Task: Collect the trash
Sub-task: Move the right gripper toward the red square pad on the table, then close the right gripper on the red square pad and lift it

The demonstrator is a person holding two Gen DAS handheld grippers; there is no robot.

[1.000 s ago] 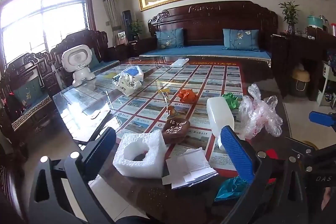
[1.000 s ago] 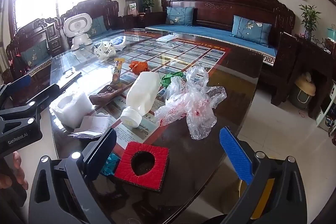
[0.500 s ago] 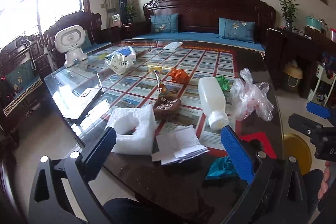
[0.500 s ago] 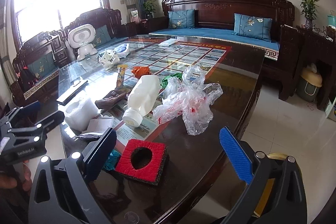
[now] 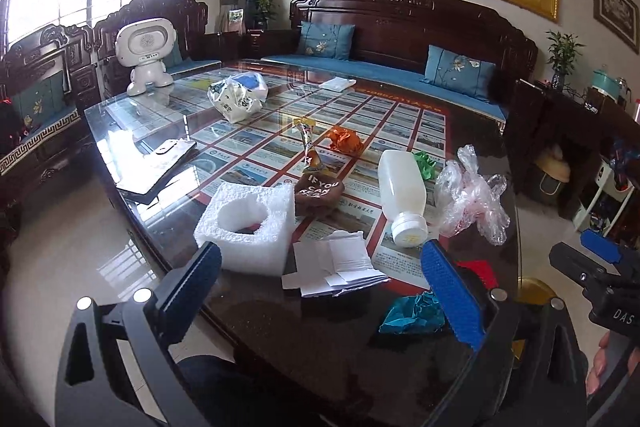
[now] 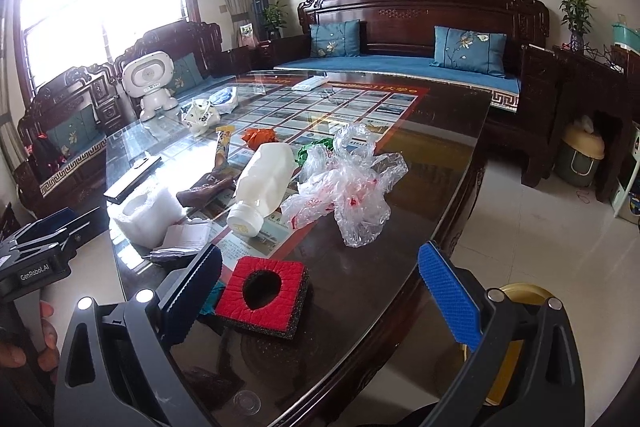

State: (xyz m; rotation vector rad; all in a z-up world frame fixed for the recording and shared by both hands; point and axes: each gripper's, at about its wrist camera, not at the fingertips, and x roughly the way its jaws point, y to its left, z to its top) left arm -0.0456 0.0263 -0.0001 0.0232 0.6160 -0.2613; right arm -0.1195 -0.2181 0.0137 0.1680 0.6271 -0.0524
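Note:
Trash lies on a glass-topped table [image 5: 320, 339]: a white foam block [image 5: 244, 223], folded white papers [image 5: 340, 263], a white plastic bottle [image 5: 402, 195] on its side, a crumpled clear plastic bag [image 6: 344, 183], a teal wrapper [image 5: 412, 313], a brown packet [image 5: 318, 191], orange [image 5: 344, 141] and green [image 5: 426, 163] wrappers, and a red foam square [image 6: 262, 291]. My left gripper [image 5: 320, 295] is open above the near table edge, facing the papers. My right gripper [image 6: 320, 295] is open just above the red foam square.
A white toy robot [image 5: 148, 55], a white bag [image 5: 236, 97] and a black tablet [image 5: 160, 167] sit on the far and left table. A gold-rimmed bin [image 6: 516, 339] stands on the floor at right. Dark wood sofas surround the table.
Both grippers have drawn back and risen slightly, so the table's trash looks smaller and farther. Both stay open and empty.

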